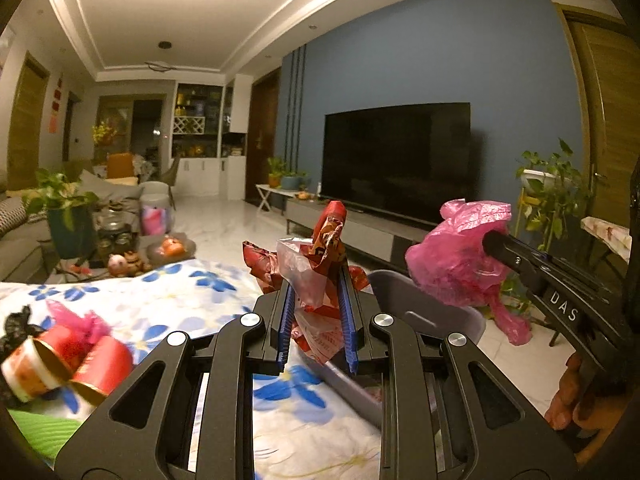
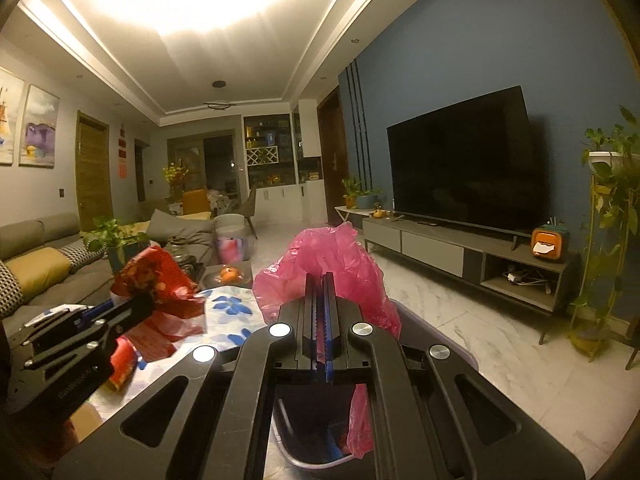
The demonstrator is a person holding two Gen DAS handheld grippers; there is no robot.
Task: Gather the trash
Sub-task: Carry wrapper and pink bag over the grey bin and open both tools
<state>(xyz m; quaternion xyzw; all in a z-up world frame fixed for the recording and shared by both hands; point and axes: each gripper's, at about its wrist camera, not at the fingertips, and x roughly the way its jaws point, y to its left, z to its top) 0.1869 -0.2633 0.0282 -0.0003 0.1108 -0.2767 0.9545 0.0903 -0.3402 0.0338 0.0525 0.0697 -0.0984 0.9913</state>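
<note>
My left gripper (image 1: 318, 280) pinches a crumpled red wrapper (image 1: 326, 240) together with a clear plastic bag (image 1: 300, 272), holding them up above the flowered tablecloth (image 1: 168, 300) and next to the grey bin (image 1: 424, 308). My right gripper (image 2: 324, 280) is pressed together on a pink plastic bag (image 2: 324, 256), which hangs over the bin's opening, and my right hand (image 1: 568, 396) shows at the handle. More trash waits on the cloth at my left: a red paper cup (image 1: 92, 360) and a black scrap (image 1: 16, 324).
</note>
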